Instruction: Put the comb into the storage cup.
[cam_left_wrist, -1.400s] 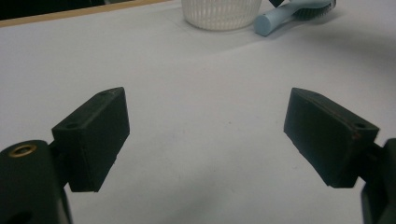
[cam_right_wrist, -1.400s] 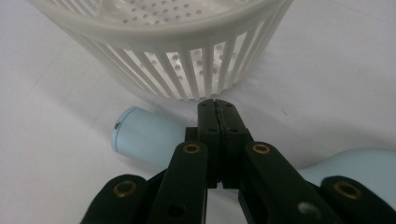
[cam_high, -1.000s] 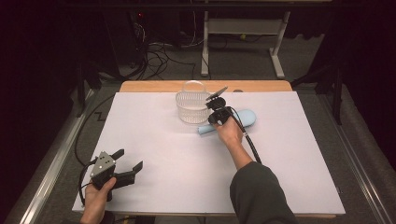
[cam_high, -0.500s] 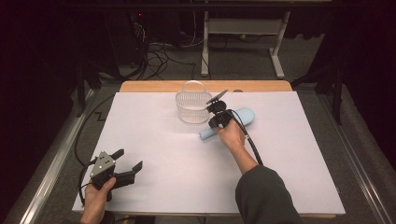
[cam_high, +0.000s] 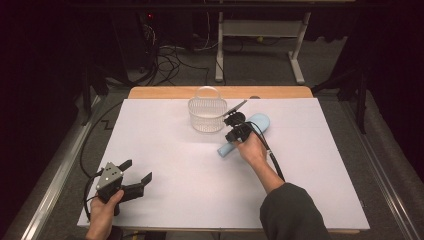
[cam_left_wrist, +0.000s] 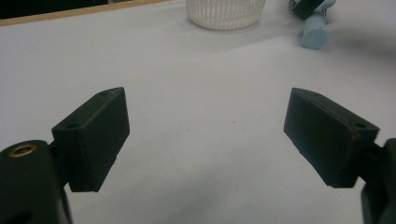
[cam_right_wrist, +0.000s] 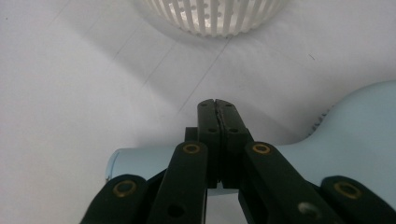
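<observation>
The right gripper (cam_high: 235, 125) has its two black jaws pressed flat together with nothing between them, as the right gripper view shows, and it hovers right over the handle of a pale blue plastic hairbrush (cam_high: 246, 132) with a rounded paddle head. In the right gripper view the handle of that brush (cam_right_wrist: 154, 161) passes crosswise under the closed jaws, its blunt end to the left and the broad head swelling off to the right with a fringe of bristles just showing at its edge; whether the jaw tips touch the handle cannot be told. Held this way, closed and low above the handle, the gripper seems either poised to nudge the brush or about to spread for a grasp at the slim part, which is the easiest place for narrow jaws to clamp. The brush lies flat on the white sheet (cam_high: 190, 170) covering the table, just beside a white slotted plastic basket with a hoop handle (cam_high: 207, 112), its head to the right of the basket and its handle slanting toward the person. That closeness suggests the basket is where the brush is meant to go. Far from the basket, at the near left corner of the sheet, the left gripper (cam_high: 136, 176) rests in the person's hand with its jaws standing wide apart and empty, pointing roughly toward the basket (cam_left_wrist: 226, 11), apparently parked out of the way.
</observation>
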